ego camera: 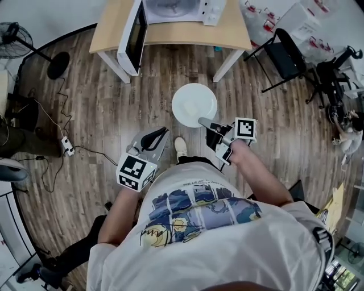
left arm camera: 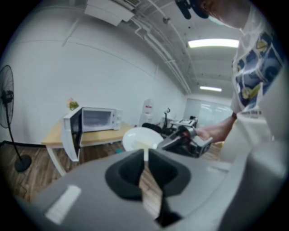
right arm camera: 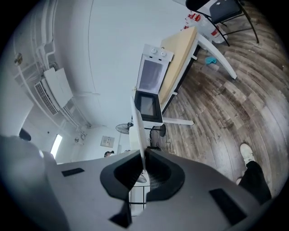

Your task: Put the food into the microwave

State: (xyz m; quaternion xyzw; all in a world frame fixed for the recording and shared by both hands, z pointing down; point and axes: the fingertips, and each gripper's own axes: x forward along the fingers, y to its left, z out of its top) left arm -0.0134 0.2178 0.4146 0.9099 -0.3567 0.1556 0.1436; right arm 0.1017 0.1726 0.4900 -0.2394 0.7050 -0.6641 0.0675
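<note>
A white plate (ego camera: 194, 103) carrying a pale piece of food hangs over the wooden floor, level in the head view. My right gripper (ego camera: 206, 123) is shut on its near rim. The right gripper view shows that plate (right arm camera: 137, 126) edge-on between the pads. Ahead, the white microwave (ego camera: 170, 8) stands on a light wooden table (ego camera: 227, 31) with its door (ego camera: 134, 35) swung open to the left. My left gripper (ego camera: 163, 131) is beside the plate, to its lower left, shut with nothing in it. From the left gripper view the plate (left arm camera: 140, 136) and the microwave (left arm camera: 96, 119) lie ahead.
A standing fan (ego camera: 14, 38) and a power strip with cables (ego camera: 67, 146) are on the floor at the left. A black chair (ego camera: 284, 57) stands right of the table. The person's shoe (ego camera: 180, 148) is below the plate.
</note>
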